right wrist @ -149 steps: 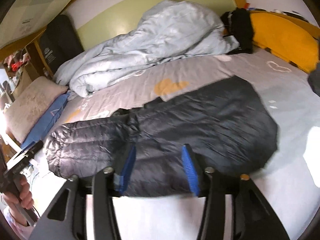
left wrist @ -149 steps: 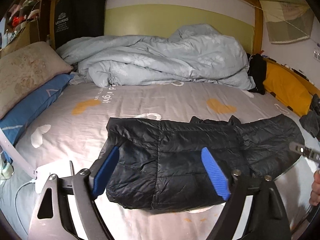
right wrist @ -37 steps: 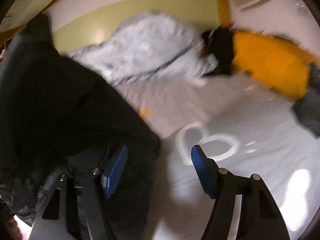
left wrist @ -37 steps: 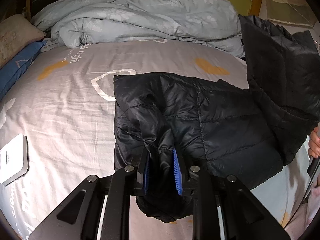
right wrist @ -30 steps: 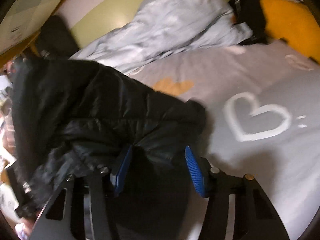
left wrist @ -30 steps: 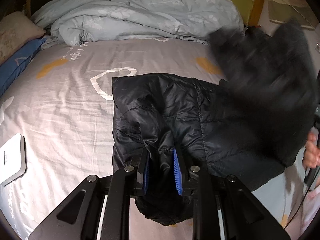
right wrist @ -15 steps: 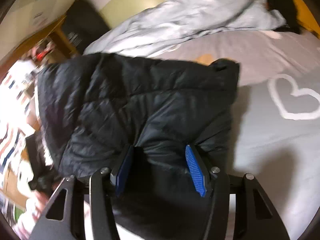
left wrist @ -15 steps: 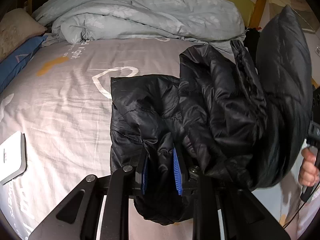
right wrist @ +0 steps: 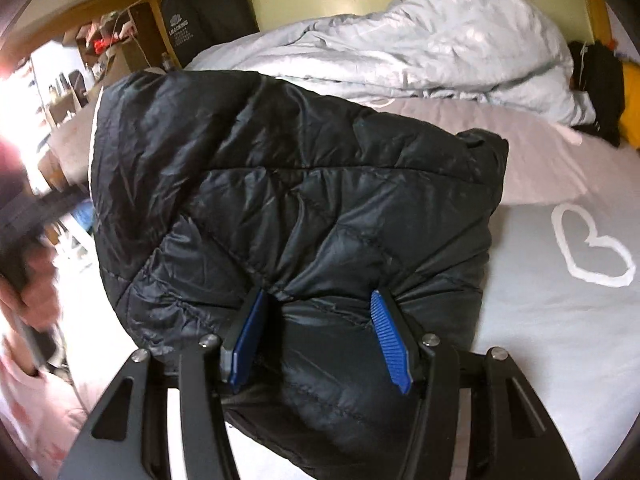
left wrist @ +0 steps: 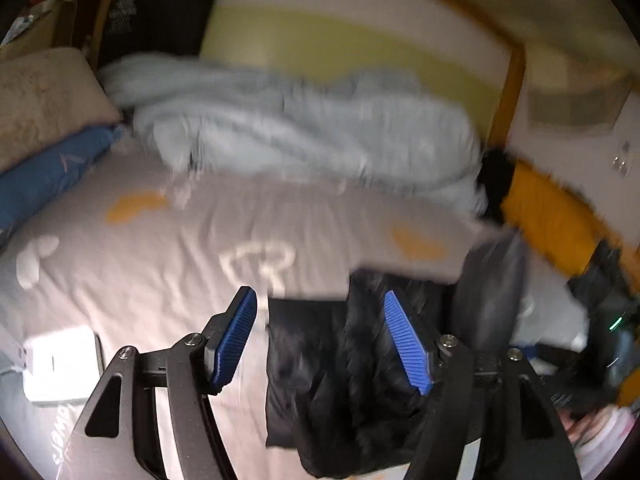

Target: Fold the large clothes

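The black puffer jacket (right wrist: pixel 304 208) lies on the grey bed sheet (right wrist: pixel 560 320) near the front edge of the bed, doubled over on itself so that 1 quilted half covers the other. The right gripper (right wrist: pixel 316 336) holds the jacket's near edge: padded fabric is bunched between its 2 blue pads (right wrist: pixel 386 340), which press on the bundle at about half their spread. The left gripper (left wrist: pixel 316 340) is raised above the bed, and its jaws are opening; part of the jacket (left wrist: pixel 340 380) shows between and below its blue pads (left wrist: pixel 404 344) in the left wrist view, but the pads do not press on it and a clear gap stands on the left side. That view is blurred. A white heart print (right wrist: pixel 588 248) marks the sheet just right of the jacket. A pale blue duvet (right wrist: pixel 420 48) is heaped along the far side of the bed against the green and white wall (left wrist: pixel 340 40). An orange cushion (left wrist: pixel 548 216) lies at the right edge, a blue pillow (left wrist: pixel 44 176) and a beige pillow (left wrist: pixel 44 100) at the left. A white flat device (left wrist: pixel 60 364) rests on the sheet near the left gripper. A hand (right wrist: pixel 28 280) of the person shows at the left border of the right wrist view.
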Demonstrator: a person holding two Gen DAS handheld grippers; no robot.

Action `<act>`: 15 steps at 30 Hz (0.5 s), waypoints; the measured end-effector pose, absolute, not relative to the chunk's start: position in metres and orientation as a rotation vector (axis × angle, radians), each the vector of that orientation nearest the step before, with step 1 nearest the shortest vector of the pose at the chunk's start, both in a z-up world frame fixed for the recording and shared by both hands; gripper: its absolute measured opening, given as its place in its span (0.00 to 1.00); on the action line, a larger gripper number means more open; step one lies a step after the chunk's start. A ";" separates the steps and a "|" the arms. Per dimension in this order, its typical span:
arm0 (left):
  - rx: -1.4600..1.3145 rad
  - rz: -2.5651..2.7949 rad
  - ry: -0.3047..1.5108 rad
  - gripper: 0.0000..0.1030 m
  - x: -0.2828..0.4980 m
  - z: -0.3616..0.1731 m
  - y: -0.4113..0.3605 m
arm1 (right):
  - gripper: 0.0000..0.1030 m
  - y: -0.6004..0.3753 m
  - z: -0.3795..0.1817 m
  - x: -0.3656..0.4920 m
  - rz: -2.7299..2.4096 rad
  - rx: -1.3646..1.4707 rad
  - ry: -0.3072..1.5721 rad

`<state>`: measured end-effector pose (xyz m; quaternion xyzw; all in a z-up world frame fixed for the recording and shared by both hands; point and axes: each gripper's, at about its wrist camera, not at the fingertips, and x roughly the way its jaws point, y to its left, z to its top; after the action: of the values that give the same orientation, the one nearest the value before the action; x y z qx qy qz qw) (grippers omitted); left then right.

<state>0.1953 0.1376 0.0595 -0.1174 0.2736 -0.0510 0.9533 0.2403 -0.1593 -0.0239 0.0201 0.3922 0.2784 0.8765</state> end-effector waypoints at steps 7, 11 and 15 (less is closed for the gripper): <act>-0.221 -0.319 0.521 0.73 0.174 0.067 0.108 | 0.51 -0.147 -0.023 0.232 0.600 -0.008 0.801; -0.104 -0.379 0.529 0.83 0.171 0.060 0.065 | 0.51 -0.141 -0.024 0.234 0.617 -0.026 0.804; -0.051 -0.313 0.598 0.85 0.185 0.041 0.042 | 0.51 -0.140 -0.023 0.230 0.623 -0.026 0.802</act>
<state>0.1853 0.0417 0.0407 -0.0252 0.2932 -0.1536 0.9433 0.2302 -0.1400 -0.0227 -0.0124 0.3838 0.2981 0.8739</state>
